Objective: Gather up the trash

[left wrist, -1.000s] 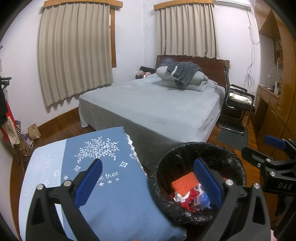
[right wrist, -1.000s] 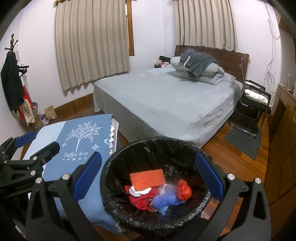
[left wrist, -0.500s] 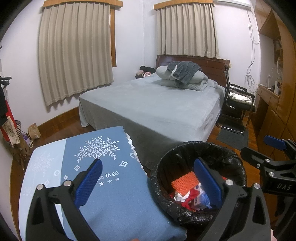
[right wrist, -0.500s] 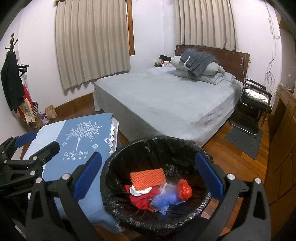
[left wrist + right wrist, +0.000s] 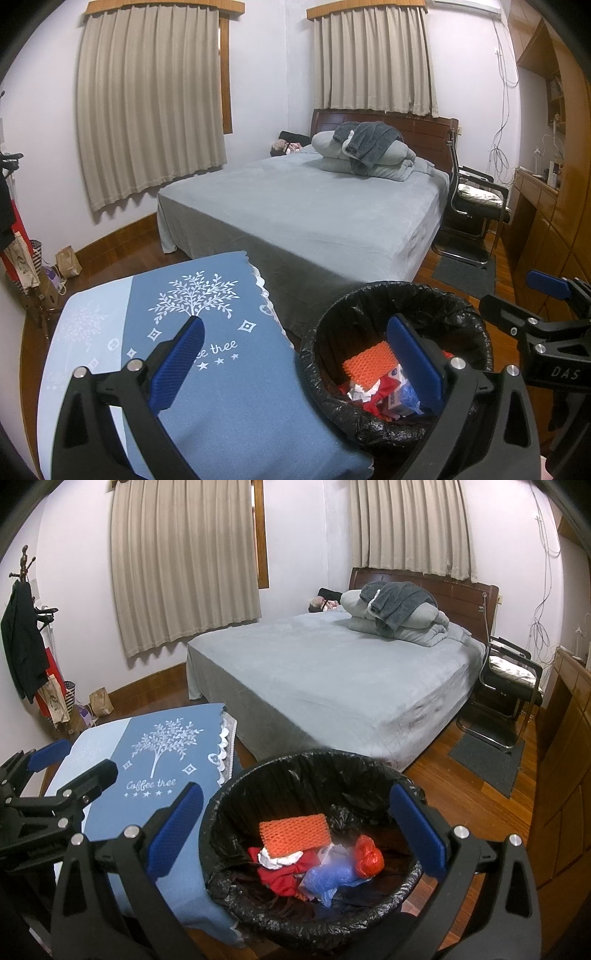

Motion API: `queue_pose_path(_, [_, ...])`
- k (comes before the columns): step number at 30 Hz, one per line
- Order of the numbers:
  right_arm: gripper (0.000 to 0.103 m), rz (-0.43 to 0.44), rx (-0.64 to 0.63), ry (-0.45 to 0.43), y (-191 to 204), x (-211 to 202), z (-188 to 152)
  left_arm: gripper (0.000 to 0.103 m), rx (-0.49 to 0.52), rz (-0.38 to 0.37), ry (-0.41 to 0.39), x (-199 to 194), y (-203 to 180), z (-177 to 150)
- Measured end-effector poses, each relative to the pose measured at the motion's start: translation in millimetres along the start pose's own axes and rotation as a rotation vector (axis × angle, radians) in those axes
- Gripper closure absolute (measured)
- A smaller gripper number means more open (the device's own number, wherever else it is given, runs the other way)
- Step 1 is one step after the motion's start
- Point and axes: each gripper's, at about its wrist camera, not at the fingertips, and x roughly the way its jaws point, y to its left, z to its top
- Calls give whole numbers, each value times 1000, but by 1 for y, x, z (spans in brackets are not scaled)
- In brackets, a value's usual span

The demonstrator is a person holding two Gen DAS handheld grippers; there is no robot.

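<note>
The bin (image 5: 314,849), lined with a black bag (image 5: 258,786), stands on the wooden floor (image 5: 454,790) just beside the desk (image 5: 110,812), which is draped in a blue cloth (image 5: 229,398) printed with a white tree. Inside the bin lie an orange foam net (image 5: 293,832), red scraps (image 5: 280,875), a white crumple, a small red bag (image 5: 367,856) and a blue plastic bag (image 5: 332,880). In the left wrist view the same heap shows at the bin's bottom, with a small printed pack among it.

The right gripper (image 5: 295,834) hangs over the bin's mouth, fingers spread wide and carrying nothing. The left gripper (image 5: 295,362) is likewise released and bare, straddling the desk's edge and the bin's near rim. No loose trash shows on the blue cloth.

Judging by this, the gathering step looks finished or close to it: the rubbish sits in the bin and both grippers are free. The next move probably calls for either searching further off for leftover trash, toward the bed (image 5: 332,686) or the floor, or taking hold of the bag's rim, which would need a firm pinch on thin, slippery plastic.
</note>
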Motion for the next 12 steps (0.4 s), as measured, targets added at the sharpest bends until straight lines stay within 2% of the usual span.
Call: queue_pose_path(12, [5, 0, 0, 1, 0, 0, 1, 6, -1, 1, 4, 0, 1, -1])
